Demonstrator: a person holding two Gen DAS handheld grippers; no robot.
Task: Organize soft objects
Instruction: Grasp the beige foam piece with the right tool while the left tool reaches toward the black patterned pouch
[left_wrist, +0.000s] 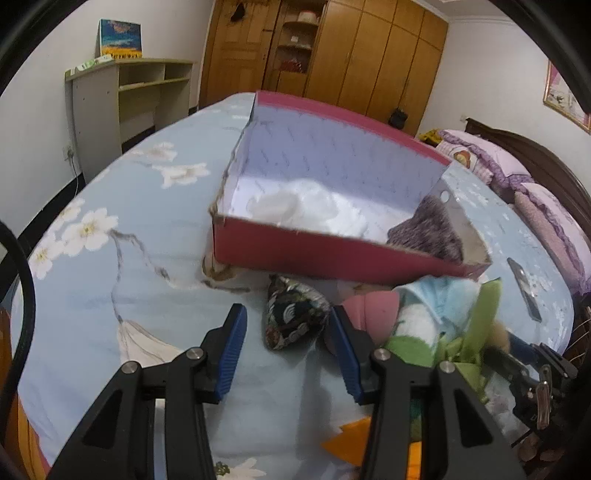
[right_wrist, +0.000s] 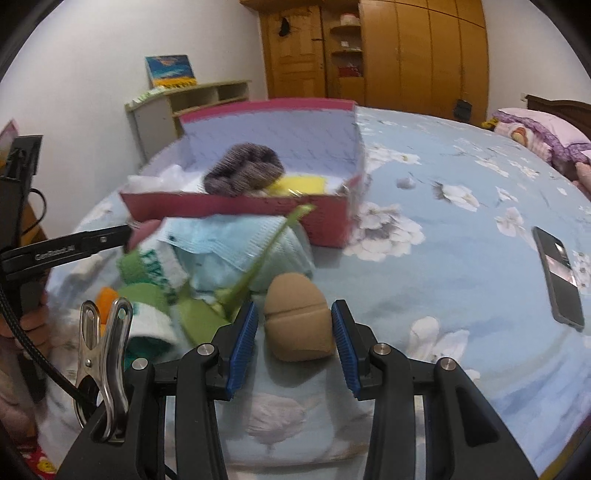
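A red cardboard box (left_wrist: 325, 254) with a pale lining lies on the flowered bedspread. Inside are white fluffy stuff (left_wrist: 306, 206), a grey knitted piece (right_wrist: 243, 170) and a yellow sponge (right_wrist: 301, 184). In front of the box is a heap of soft things: a light blue cloth (right_wrist: 236, 251), a green and white plush (right_wrist: 151, 280) and a pink piece (left_wrist: 369, 310). My left gripper (left_wrist: 288, 317) is open, and a dark patterned pouch (left_wrist: 295, 317) lies on the bed between its fingertips. My right gripper (right_wrist: 294, 314) is open around a tan foam pad (right_wrist: 295, 321) resting on the bed.
A dark phone (right_wrist: 559, 277) lies on the bedspread to the right. Pink and purple pillows (left_wrist: 517, 166) are at the headboard. A pale shelf unit (left_wrist: 122, 99) and a wooden wardrobe (left_wrist: 351, 48) stand beyond the bed. A metal clip (right_wrist: 103, 350) hangs on my right gripper's body.
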